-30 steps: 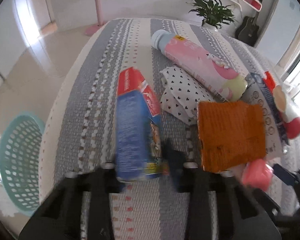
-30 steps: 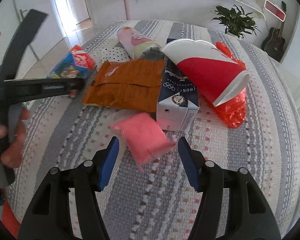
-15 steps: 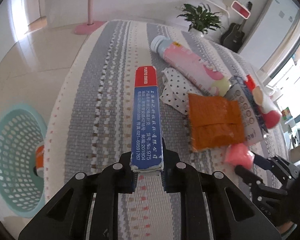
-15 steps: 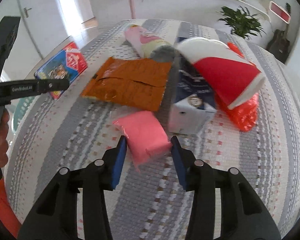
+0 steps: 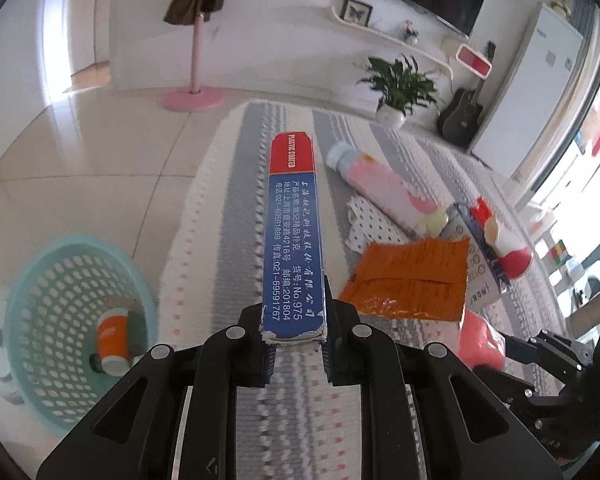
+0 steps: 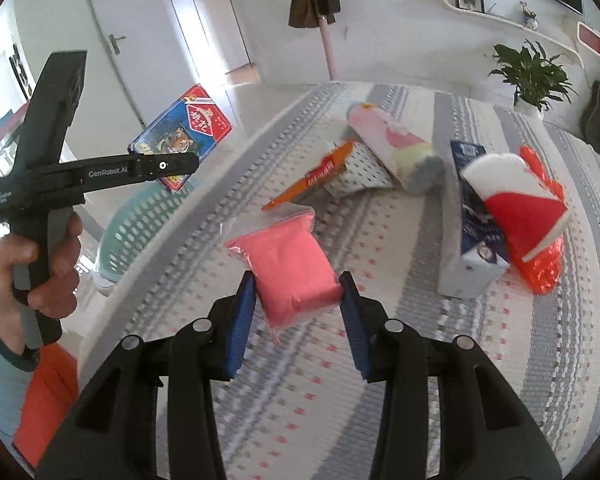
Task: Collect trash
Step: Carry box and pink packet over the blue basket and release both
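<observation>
My left gripper (image 5: pixel 294 338) is shut on a blue and red card box (image 5: pixel 292 236) and holds it up above the striped table's left edge. The box also shows in the right wrist view (image 6: pixel 182 134), held in the left gripper (image 6: pixel 176 166). My right gripper (image 6: pixel 296 298) is shut on a pink plastic bag (image 6: pixel 290 270) and holds it lifted above the table. The pink bag also shows in the left wrist view (image 5: pixel 480 340). A teal trash basket (image 5: pixel 60 320) stands on the floor to the left, with an orange cup (image 5: pixel 112 338) inside.
On the striped tablecloth (image 6: pixel 500 360) lie an orange packet (image 5: pixel 412 280), a pink tube (image 5: pixel 384 188), a polka-dot wrapper (image 5: pixel 364 226), a blue-white carton (image 6: pixel 474 224) and a red-white paper cup (image 6: pixel 516 204) over red plastic. A plant (image 5: pixel 400 88) stands at the far end.
Both grippers have risen. The left one lifted the card box higher off the table. The right one closed on the pink bag and raised it off the cloth.
</observation>
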### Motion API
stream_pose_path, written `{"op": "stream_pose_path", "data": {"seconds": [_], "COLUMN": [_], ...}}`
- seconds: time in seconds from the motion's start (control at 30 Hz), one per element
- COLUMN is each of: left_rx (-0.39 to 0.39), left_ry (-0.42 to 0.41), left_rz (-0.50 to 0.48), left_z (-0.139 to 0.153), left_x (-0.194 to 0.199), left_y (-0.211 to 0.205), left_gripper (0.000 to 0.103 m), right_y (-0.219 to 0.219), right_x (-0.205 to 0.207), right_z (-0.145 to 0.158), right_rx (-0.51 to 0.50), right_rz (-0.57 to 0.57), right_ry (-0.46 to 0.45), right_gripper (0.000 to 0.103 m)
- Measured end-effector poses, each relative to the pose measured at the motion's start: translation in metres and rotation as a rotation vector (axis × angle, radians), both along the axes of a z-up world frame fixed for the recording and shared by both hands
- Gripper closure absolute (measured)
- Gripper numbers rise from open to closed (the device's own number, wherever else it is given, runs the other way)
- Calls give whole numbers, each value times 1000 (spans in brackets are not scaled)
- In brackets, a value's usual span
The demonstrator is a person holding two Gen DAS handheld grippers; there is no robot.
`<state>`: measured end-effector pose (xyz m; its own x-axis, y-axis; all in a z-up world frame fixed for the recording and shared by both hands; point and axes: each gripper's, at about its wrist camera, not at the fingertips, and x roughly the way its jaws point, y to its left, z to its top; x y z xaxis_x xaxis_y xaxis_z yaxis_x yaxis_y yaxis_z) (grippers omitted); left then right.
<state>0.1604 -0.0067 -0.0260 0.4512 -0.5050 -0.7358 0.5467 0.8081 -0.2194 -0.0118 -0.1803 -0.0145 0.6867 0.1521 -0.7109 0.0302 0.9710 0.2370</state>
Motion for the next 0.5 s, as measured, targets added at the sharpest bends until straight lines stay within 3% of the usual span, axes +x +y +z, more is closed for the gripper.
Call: {"op": "stream_pose_path", "data": {"seconds": [0.27, 0.5], "left_rx": [-79, -137], "left_ry": [-39, -43], "left_rz": [79, 179], "left_z": [25, 36], "left_x": [6, 19], "left_y": [61, 125], "left_gripper": [87, 87], "right_y": [35, 100], "right_x": [5, 49], "right_z": [49, 78], "right_rx": [-6, -25], "right_rz": [3, 78], "right_ry": [-118, -167], "right_gripper": [64, 64]}}
